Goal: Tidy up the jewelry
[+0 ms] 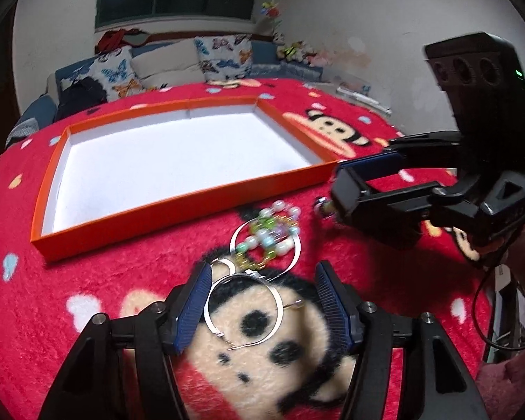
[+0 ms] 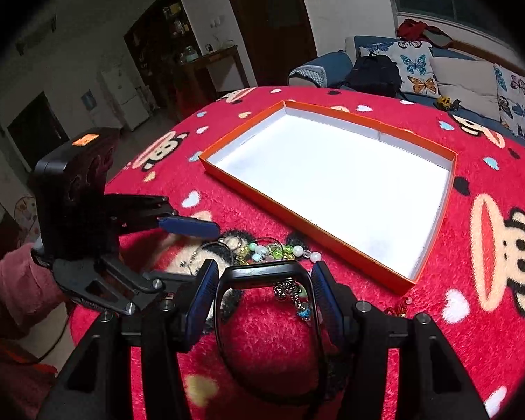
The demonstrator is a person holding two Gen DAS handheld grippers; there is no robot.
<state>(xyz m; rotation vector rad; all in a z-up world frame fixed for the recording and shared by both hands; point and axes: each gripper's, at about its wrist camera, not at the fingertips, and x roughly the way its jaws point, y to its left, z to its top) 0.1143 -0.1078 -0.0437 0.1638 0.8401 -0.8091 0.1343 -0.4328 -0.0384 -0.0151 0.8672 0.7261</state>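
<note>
An empty orange tray (image 1: 178,206) with a white floor lies on the red monkey-print cloth; it also shows in the right wrist view (image 2: 297,213). In front of it lies a pile of jewelry: a pearl and bead bracelet (image 1: 273,238) and silver hoop rings (image 1: 243,309). My left gripper (image 1: 264,301) is open, its blue pads on either side of one silver hoop. My right gripper (image 2: 262,297) is open around a black bangle (image 2: 266,273) with a small charm cluster (image 2: 294,297) beside it. The beads (image 2: 280,252) lie just beyond it.
The red cloth (image 1: 122,280) covers a round table. A sofa with butterfly cushions (image 1: 115,73) stands behind it. A black backpack (image 2: 371,70) sits on the sofa. The right gripper's body (image 1: 437,196) is close at the right of the left wrist view.
</note>
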